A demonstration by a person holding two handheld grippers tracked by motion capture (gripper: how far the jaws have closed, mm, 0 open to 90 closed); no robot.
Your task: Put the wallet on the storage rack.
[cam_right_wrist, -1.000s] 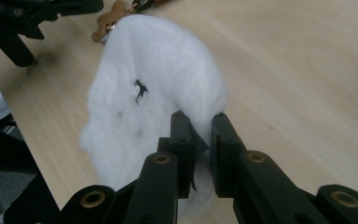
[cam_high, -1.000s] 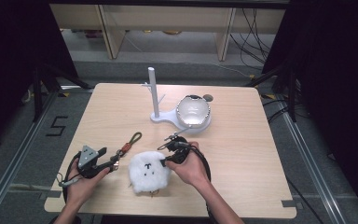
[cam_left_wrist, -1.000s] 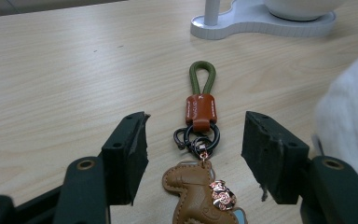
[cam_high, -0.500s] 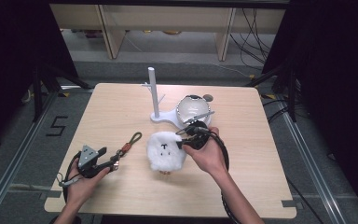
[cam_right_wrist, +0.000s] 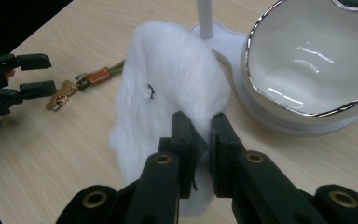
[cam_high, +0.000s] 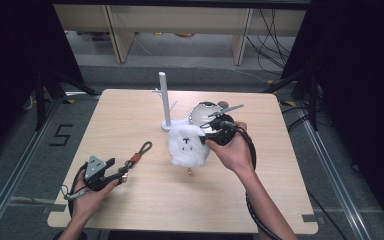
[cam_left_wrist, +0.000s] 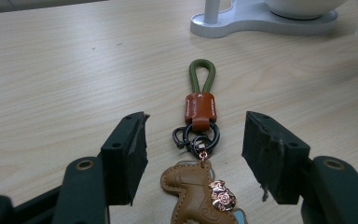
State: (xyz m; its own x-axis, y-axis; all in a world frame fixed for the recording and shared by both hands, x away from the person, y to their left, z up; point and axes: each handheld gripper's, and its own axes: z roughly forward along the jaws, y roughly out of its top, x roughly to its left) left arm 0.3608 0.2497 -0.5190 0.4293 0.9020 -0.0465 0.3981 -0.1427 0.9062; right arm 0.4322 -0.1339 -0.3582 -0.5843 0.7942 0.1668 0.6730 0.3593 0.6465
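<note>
A white fluffy plush [cam_high: 188, 145] is gripped at its right edge by the right gripper [cam_high: 211, 136], whose fingers [cam_right_wrist: 184, 135] are clamped tight on a fold of the fur, as seen in the right gripper view. In the high view the plush is held near the middle of the light wooden tabletop [cam_high: 130, 107], just in front of a white stand [cam_high: 164, 100] with an upright post, and just beside a white bowl with a silvery rim [cam_high: 205, 112] that sits at the stand's right. In the right gripper view the plush [cam_right_wrist: 168, 88] is seen close to the bowl [cam_right_wrist: 307, 65], with little room left between them; whether they touch cannot be told. A small metal piece [cam_high: 190, 172] is seen below the plush, over the wood. The left gripper [cam_high: 114, 172] is held low near the front left corner of the tabletop, with its fingers [cam_left_wrist: 130, 154] spread apart and closed on nothing. Between them, in the left gripper view, a brown leather keychain [cam_left_wrist: 200, 196] is laid flat on the wood, joined by dark rings to an orange tab and a green cord loop [cam_left_wrist: 202, 77] that points toward the stand's base [cam_left_wrist: 261, 21]. Open wood is left along the far left side, the front edge and the right side of the tabletop.
</note>
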